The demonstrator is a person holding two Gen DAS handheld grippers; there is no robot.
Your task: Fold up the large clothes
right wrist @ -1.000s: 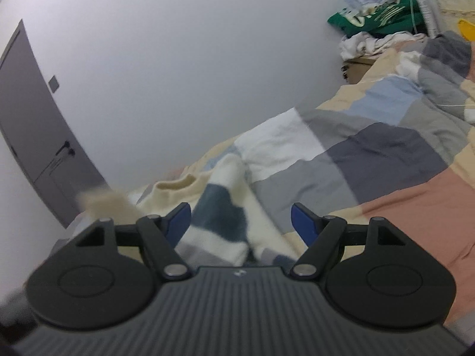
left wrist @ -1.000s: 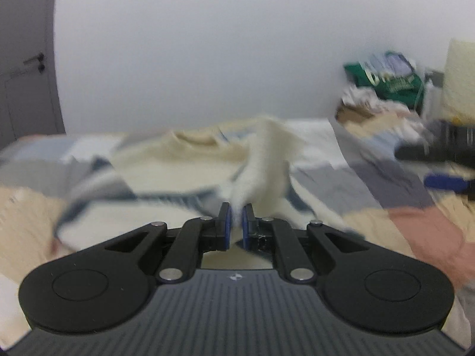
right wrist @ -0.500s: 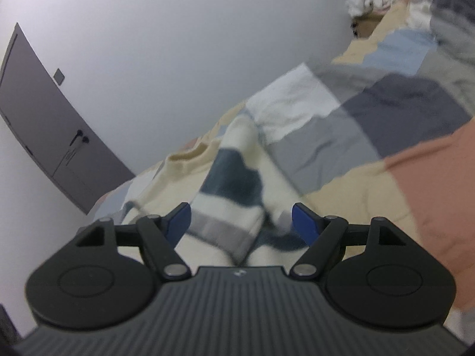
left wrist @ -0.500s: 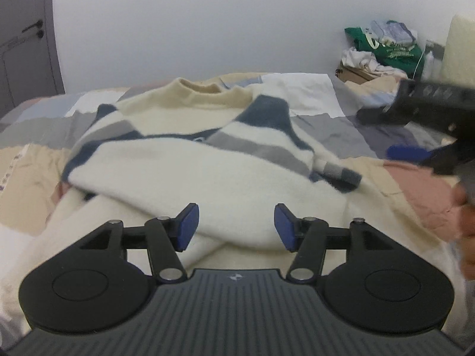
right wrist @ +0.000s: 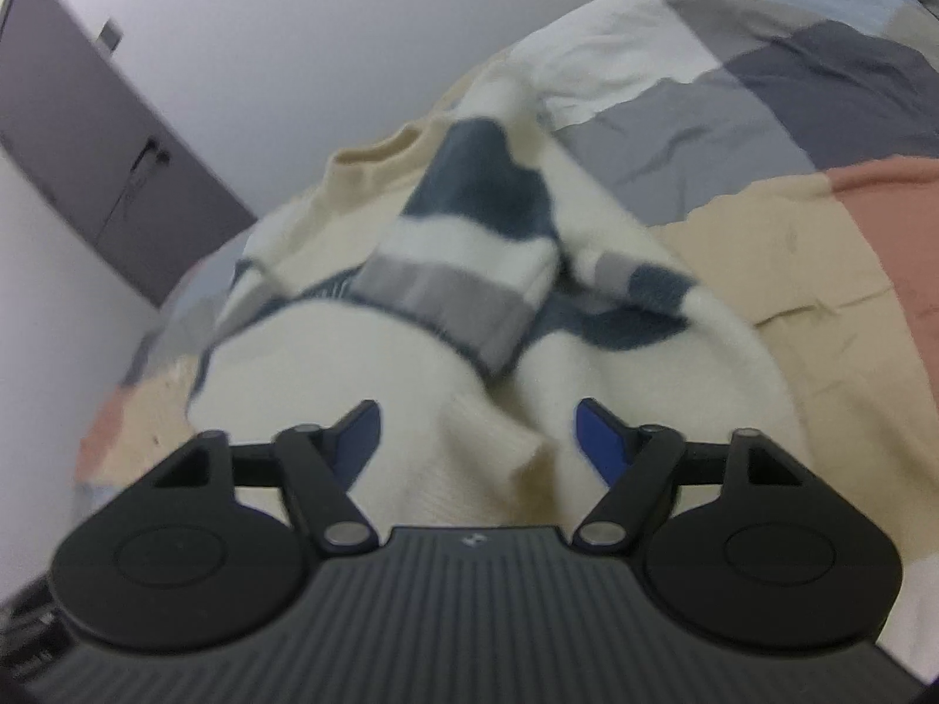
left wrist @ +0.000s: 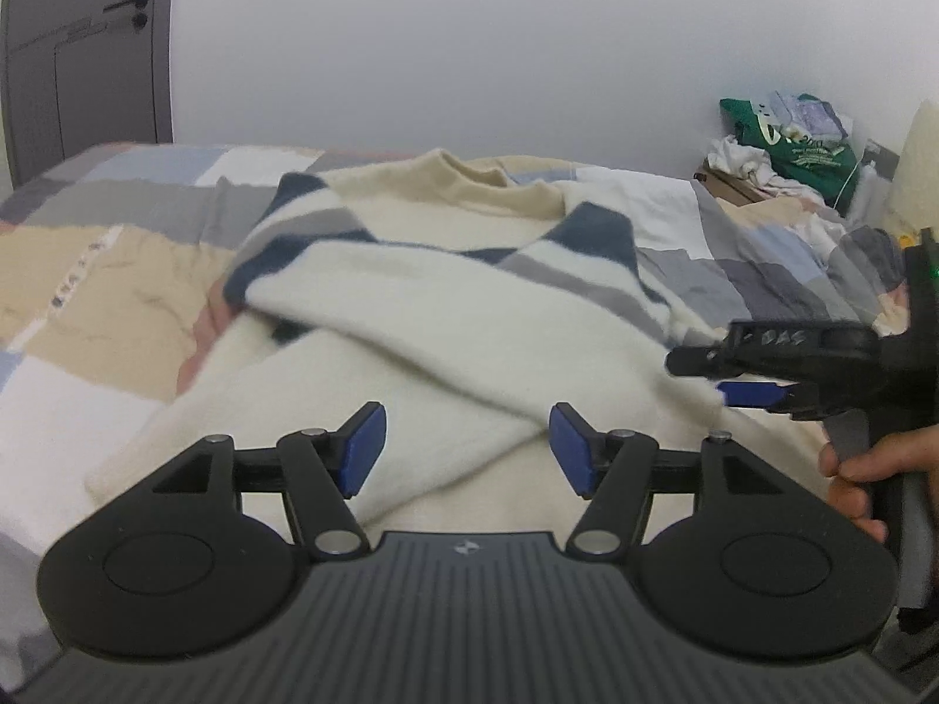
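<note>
Nearest, left gripper [left wrist: 466,450] released, blue pads [left wrist: 365,449] spread wide with nothing between them, hovering just above the near hem of the sweater [left wrist: 446,317]; likely parked there to take the lower edge for the next fold. Right gripper [right wrist: 478,440] likewise released, pads [right wrist: 598,440] apart and empty, hanging over the cream body near a small bunched ridge of knit; in the left view seen at the right edge [left wrist: 757,378], gripped by the person's hand [left wrist: 862,481], low and close to the sweater's right side, probably lined up to mirror the left claw. Just beyond the claws, the sweater spread on the patchwork bedspread [left wrist: 105,270], cream below, navy, white and grey bands above. Both sleeves laid inward across the chest, one crossing from far left toward near right, the other with its grey cuff [right wrist: 446,299] resting on the middle of the body; judged as done to narrow the garment into a rectangle before folding bottom to top. Farther off, the beige collar [left wrist: 469,167] pointing at the far wall, so the hem sits within easy reach. Farthest, a heap of clothes with a green bag [left wrist: 792,141] at the far right and a grey door [left wrist: 88,53] at the far left, well apart from the work.
</note>
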